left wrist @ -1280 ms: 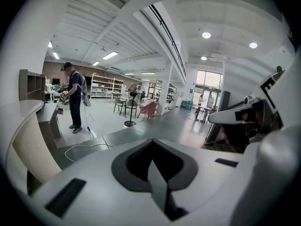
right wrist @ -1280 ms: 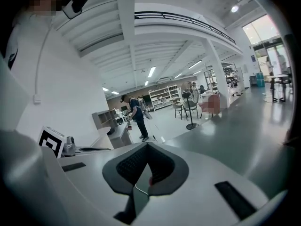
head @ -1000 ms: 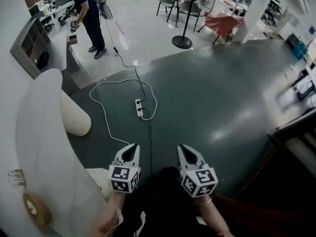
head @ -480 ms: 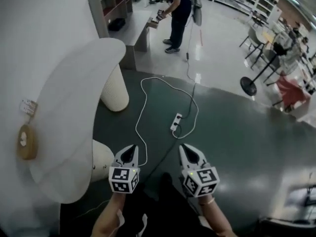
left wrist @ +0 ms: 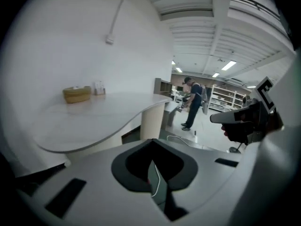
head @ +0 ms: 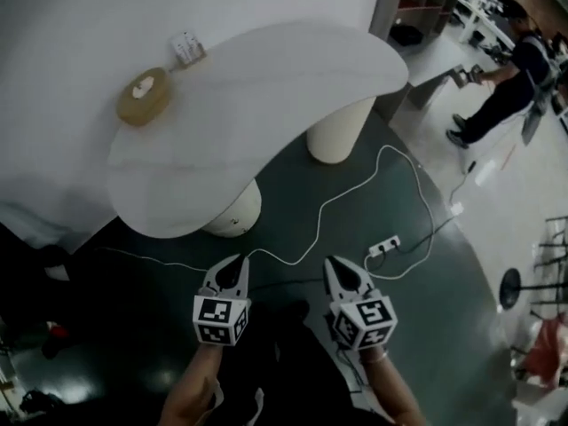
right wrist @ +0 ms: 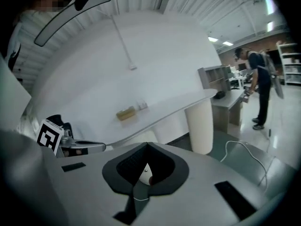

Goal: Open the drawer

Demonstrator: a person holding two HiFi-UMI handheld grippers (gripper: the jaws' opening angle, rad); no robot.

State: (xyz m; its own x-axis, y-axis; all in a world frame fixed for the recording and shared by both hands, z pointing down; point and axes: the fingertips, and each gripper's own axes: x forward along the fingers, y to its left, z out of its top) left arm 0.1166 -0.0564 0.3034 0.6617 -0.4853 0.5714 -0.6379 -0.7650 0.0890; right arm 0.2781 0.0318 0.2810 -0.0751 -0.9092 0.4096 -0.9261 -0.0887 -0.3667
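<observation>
- Head view: the left gripper [head: 238,260] and the right gripper [head: 332,262] are held side by side above a dark green floor [head: 426,327]. Each has its jaws clenched tip to tip, with nothing in them.
- Head view: beyond the grippers stands a curved white tabletop [head: 266,87] on two round legs. A tan roll [head: 144,96] and a small card [head: 186,47] sit on it near the wall.
- Head view: a white cable [head: 355,189] snakes over the floor to a power strip [head: 383,245]. A person [head: 510,87] stands well apart at the upper right.
- Left gripper view: the jaws are pressed together and empty. The tabletop lies ahead with the tan roll on its left part, and the right gripper shows at the right edge.
- Right gripper view: the jaws are closed on nothing. The tabletop fills the middle, one leg stands right of centre, and the person is at the far right.
- I cannot tell from any view where the drawer is.
</observation>
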